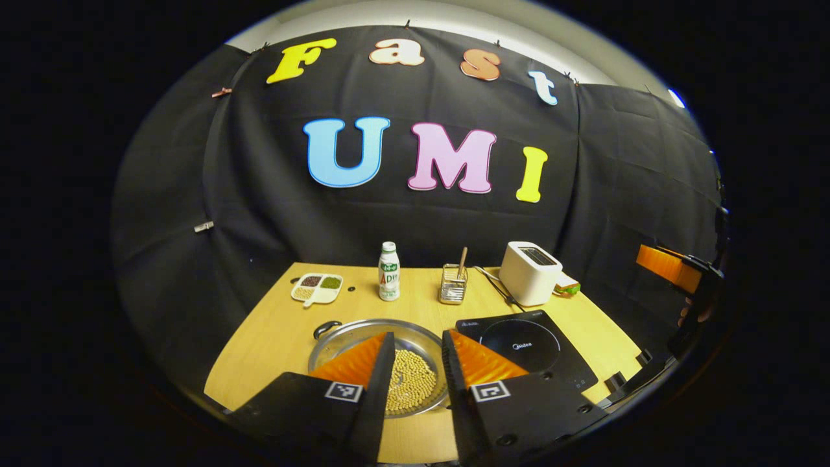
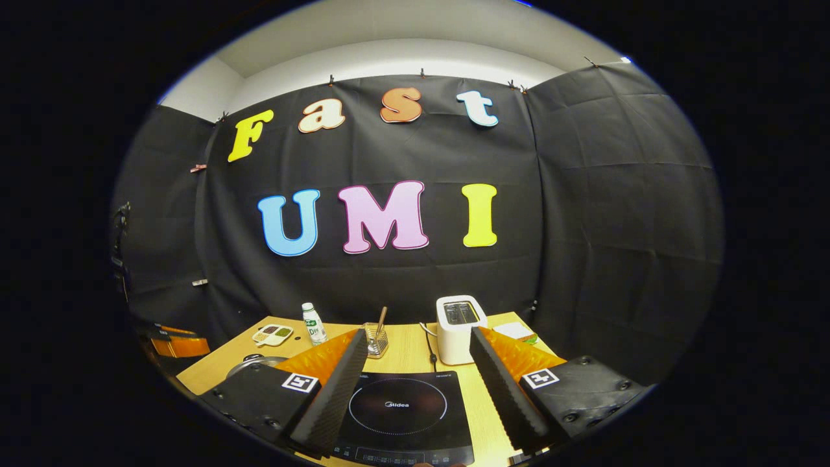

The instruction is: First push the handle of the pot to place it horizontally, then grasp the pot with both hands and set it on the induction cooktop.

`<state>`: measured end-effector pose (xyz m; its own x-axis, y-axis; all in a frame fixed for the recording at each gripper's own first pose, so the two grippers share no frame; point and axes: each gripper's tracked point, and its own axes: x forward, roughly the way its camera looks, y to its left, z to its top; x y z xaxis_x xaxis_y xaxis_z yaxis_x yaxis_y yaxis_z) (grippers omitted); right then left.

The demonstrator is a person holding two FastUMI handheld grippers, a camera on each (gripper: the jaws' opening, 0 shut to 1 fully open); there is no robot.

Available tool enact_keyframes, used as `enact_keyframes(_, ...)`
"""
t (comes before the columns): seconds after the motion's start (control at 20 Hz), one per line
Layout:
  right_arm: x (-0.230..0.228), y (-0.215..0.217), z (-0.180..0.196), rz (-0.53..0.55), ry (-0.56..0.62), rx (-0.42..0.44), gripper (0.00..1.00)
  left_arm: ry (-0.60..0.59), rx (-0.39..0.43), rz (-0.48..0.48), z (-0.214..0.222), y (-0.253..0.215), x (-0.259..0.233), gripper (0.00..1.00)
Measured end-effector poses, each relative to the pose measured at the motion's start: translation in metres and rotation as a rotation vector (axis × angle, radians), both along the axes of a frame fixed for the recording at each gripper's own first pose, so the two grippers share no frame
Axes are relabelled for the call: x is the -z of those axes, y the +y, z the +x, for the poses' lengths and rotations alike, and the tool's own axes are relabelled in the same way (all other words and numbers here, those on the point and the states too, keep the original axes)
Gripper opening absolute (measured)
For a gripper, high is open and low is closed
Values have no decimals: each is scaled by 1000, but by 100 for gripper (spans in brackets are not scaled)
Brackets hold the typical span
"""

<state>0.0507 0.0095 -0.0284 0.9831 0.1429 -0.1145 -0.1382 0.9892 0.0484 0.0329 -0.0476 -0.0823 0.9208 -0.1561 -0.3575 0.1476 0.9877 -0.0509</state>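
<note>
A shallow steel pot (image 1: 337, 344) holding yellow beans (image 1: 410, 386) sits on the wooden table (image 1: 272, 337), with one black handle (image 1: 326, 329) at its far left rim. A black induction cooktop (image 1: 526, 347) lies just right of it. My left gripper (image 1: 418, 357) hovers open above the pot, its fingers apart over the beans. In the right gripper view, my right gripper (image 2: 415, 370) stands open above the cooktop (image 2: 399, 408), and the pot's rim (image 2: 249, 363) peeks out behind its left finger. The right gripper (image 1: 674, 269) also shows at the right edge of the left gripper view.
Along the table's back stand a divided snack dish (image 1: 316, 288), a small white bottle (image 1: 389, 271), a wire holder with a stick (image 1: 453, 284), and a white toaster (image 1: 530, 272) with its cord. A sponge (image 1: 567, 284) lies beside the toaster. The left gripper (image 2: 175, 344) shows at far left.
</note>
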Motion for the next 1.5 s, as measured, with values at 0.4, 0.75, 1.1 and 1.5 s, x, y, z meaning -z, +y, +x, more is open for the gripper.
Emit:
enact_keyframes(0.4, 11, -20, 20, 14, 27, -2, 98, 133, 83, 106, 5, -25, 51, 7)
enact_keyframes(0.75, 15, -31, 27, 8, 38, -4, 98, 308, 155, 155, -3, -35, 127, 5)
enact_keyframes(1.1, 18, -47, 25, -7, 42, 18, 98, 506, 188, 217, -25, -28, 201, 5)
enact_keyframes(1.5, 21, -69, 21, -5, 54, 65, 98, 617, 225, 216, -25, -48, 241, 5)
